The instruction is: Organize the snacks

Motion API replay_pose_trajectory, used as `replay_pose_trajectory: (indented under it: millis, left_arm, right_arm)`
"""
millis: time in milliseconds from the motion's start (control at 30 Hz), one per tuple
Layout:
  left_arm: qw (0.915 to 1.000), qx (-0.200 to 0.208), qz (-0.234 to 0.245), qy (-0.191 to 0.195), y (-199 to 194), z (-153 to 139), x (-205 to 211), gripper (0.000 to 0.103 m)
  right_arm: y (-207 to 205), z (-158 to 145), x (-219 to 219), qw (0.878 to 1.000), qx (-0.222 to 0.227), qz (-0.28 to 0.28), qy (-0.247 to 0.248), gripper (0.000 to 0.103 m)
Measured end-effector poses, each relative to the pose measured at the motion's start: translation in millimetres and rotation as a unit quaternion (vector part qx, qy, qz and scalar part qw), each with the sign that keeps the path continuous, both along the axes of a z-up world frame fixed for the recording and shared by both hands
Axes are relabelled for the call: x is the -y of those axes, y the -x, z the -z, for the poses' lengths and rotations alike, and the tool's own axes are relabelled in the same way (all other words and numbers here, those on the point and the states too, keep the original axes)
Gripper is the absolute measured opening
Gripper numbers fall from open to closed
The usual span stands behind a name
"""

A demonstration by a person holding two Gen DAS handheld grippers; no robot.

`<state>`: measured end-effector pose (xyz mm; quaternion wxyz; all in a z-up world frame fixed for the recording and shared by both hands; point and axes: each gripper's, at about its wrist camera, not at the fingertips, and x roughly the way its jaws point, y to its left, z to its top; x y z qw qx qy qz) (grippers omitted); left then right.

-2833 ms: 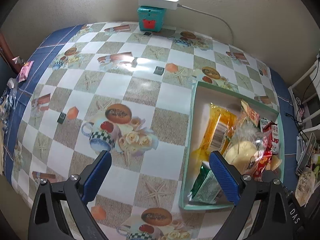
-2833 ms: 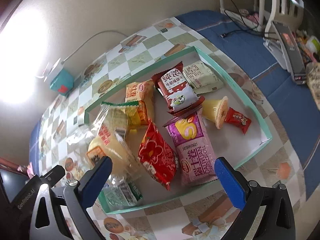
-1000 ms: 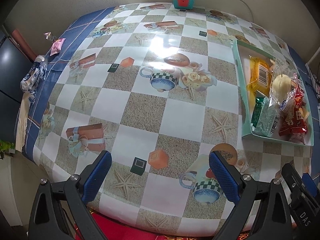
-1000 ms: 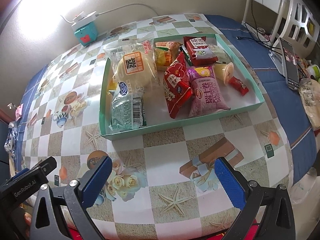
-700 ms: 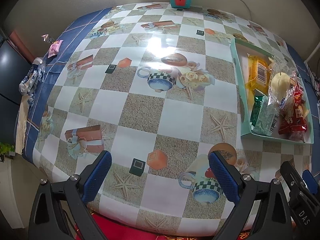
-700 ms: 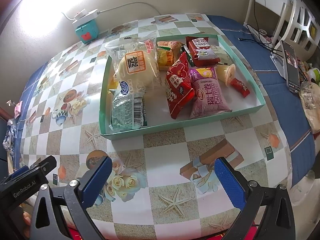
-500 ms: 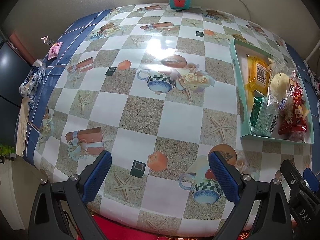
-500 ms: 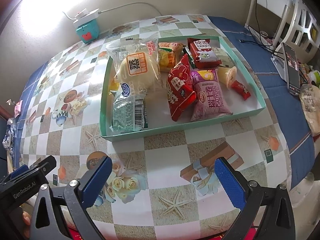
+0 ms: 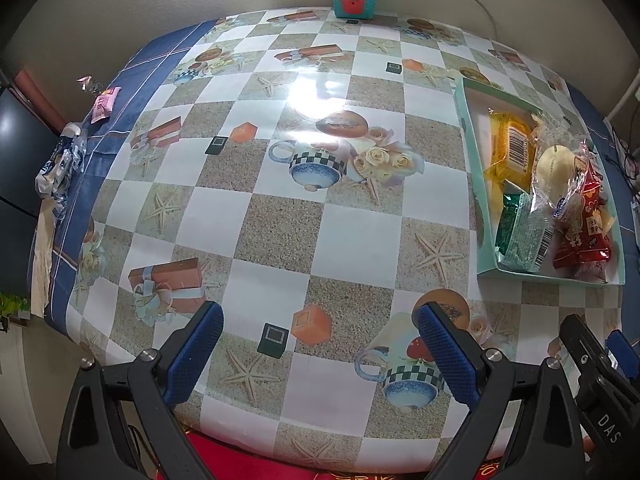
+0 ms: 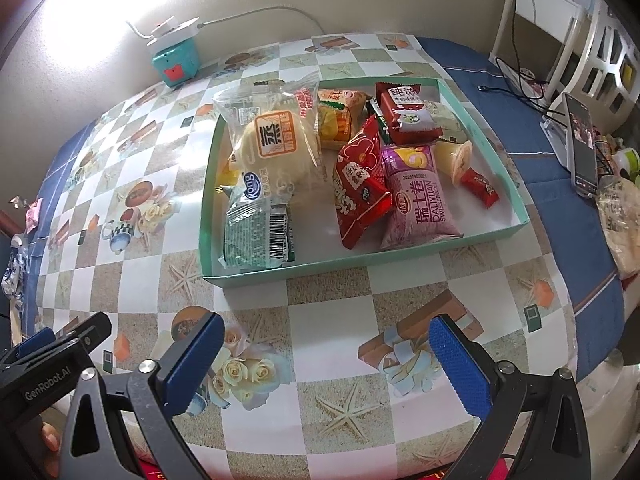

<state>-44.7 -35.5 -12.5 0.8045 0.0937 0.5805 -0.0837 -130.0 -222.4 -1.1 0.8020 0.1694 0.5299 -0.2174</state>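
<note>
Room evenly bright. Strong glare washes out the wall [image 10: 60, 20] at upper left in the right wrist view; a white sheen sits on the glossy tablecloth [image 9: 316, 96] in the left. Fisheye curvature bends edges, corners darken; focus sharp, shadows soft.

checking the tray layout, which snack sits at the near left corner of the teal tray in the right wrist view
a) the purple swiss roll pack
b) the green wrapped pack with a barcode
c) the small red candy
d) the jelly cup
b: the green wrapped pack lies in the near left corner of the teal tray, with the purple swiss roll pack further right.
</note>
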Motion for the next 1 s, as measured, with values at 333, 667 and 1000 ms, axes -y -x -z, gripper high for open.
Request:
replay_pose_trajectory:
  millis: [333, 667, 1000]
  left_arm:
    - [1.0, 0.0, 0.0, -0.001, -0.3, -0.2, 0.0, 0.098]
    - [1.0, 0.0, -0.001, 0.0, -0.6, -0.3, -0.9, 0.098]
    - [1.0, 0.0, 0.0, -0.001, -0.9, -0.3, -1.1, 0.098]
  right_arm:
    - [-0.3, 0.3, 1.8, 1.0, -0.002, 0.001, 0.0, 0.103]
    - [-0.5, 2.3, -0.6, 1.0, -0.005, 0.0, 0.001, 0.103]
    - [-1.5, 2.9, -1.6, 1.0, -0.007, -0.003, 0.001, 0.103]
